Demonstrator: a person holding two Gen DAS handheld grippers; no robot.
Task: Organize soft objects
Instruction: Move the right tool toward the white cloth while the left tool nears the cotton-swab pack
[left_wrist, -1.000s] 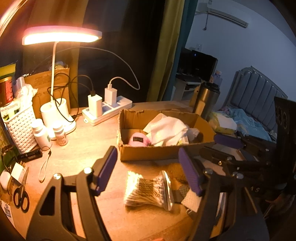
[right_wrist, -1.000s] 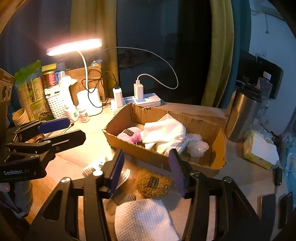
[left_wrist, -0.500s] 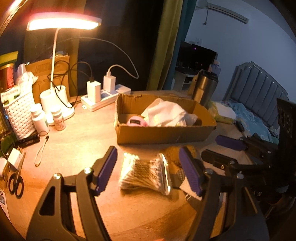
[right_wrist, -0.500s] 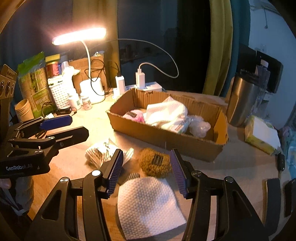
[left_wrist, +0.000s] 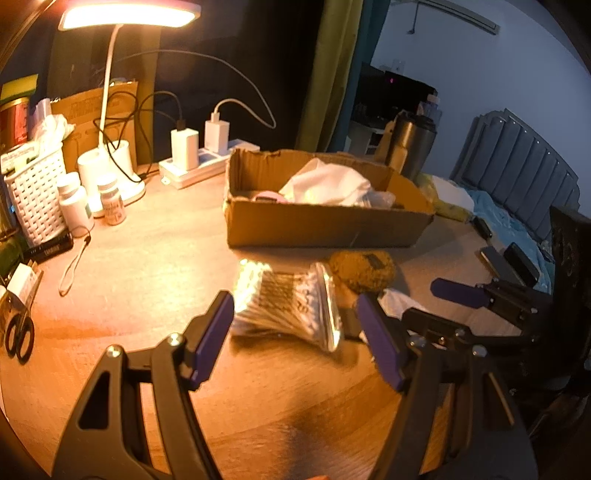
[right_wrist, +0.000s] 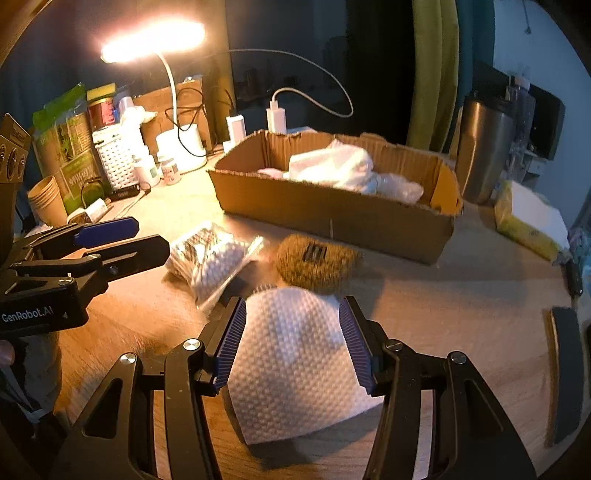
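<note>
Round wooden table (left_wrist: 155, 258), lit by a desk lamp (left_wrist: 129, 14) at the far left edge.

Left gripper (left_wrist: 299, 332): jaws spread wide, nothing between the pads, hanging low over the near part of the table. The clear bag of cotton swabs (left_wrist: 284, 302) lies flat on the wood just ahead of the fingertips, roughly centred in the gap but not touched as far as can be seen.

Right gripper (right_wrist: 291, 339): jaws also spread, straddling the near end of a white textured cloth (right_wrist: 295, 365) that lies flat at the table's near edge. Whether the pads touch the cloth cannot be told; it is not pinched.

Brown fuzzy pad (right_wrist: 317, 258) with a dark label sits just beyond the white cloth, touching or overlapping its far edge, and just beside the swab bag (right_wrist: 210, 258). In the left wrist view the same pad (left_wrist: 362, 269) lies near the front wall of the cardboard box (left_wrist: 325, 225).

The box stands toward the far middle of the table, open-topped. Inside: a white cloth bundle (right_wrist: 332, 166), something pink (left_wrist: 267, 195) at its left end, crinkled clear plastic at its right end.

Far left edge: white basket (left_wrist: 33, 195), two pill bottles (left_wrist: 110, 203), power strip (left_wrist: 199, 166) with chargers. Steel tumbler (right_wrist: 484, 147) behind the box's right end.
</note>
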